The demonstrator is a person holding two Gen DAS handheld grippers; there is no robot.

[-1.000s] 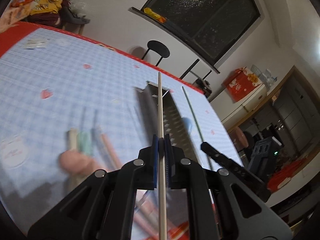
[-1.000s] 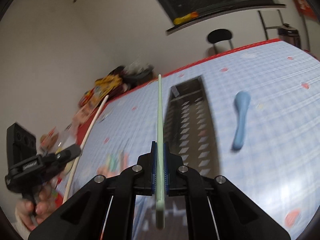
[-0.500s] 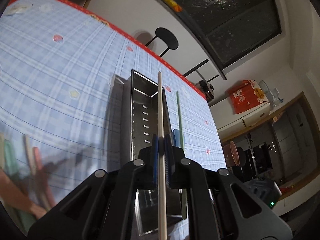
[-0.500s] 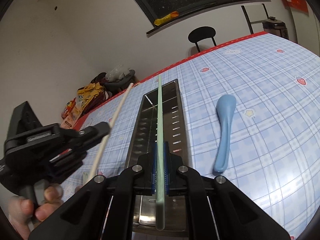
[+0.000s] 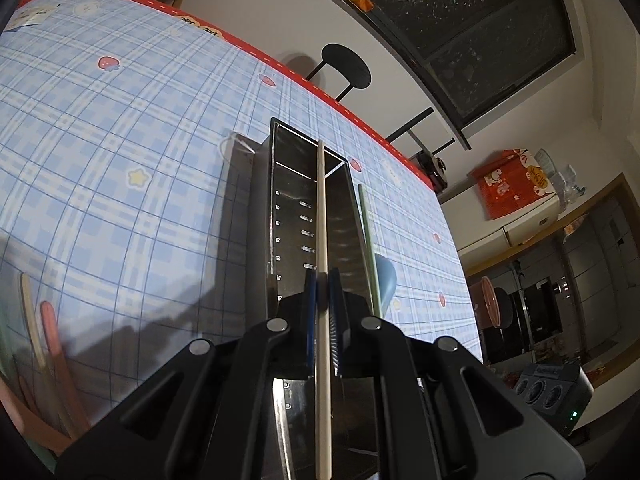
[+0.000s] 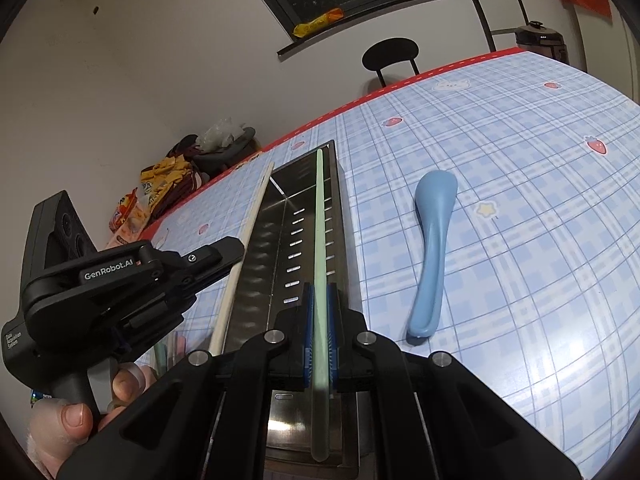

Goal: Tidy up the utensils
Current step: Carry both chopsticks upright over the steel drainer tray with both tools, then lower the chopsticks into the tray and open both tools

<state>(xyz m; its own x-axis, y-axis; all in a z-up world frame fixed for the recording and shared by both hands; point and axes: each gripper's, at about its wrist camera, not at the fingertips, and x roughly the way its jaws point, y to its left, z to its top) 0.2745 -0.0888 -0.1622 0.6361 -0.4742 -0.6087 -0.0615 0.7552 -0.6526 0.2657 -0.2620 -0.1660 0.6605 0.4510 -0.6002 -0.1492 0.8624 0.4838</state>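
Observation:
A long steel utensil tray (image 5: 288,208) (image 6: 276,256) lies on the blue checked tablecloth. My left gripper (image 5: 322,280) is shut on a beige chopstick (image 5: 322,208), held lengthwise just above the tray; it also shows in the right wrist view (image 6: 252,228). My right gripper (image 6: 320,292) is shut on a pale green chopstick (image 6: 319,216), held along the tray's right side; it also shows in the left wrist view (image 5: 366,232). A blue spoon (image 6: 434,248) lies on the cloth right of the tray.
More chopsticks and spoons, pink and beige (image 5: 44,344), lie on the cloth at the left. A black chair (image 6: 390,54) stands beyond the red table edge (image 6: 432,70). Snack bags (image 6: 160,184) sit off the table's far left.
Both grippers have swung over the steel tray with their chopsticks, lining them up along it. The loose utensils have slid to the left edge of the left wrist view.

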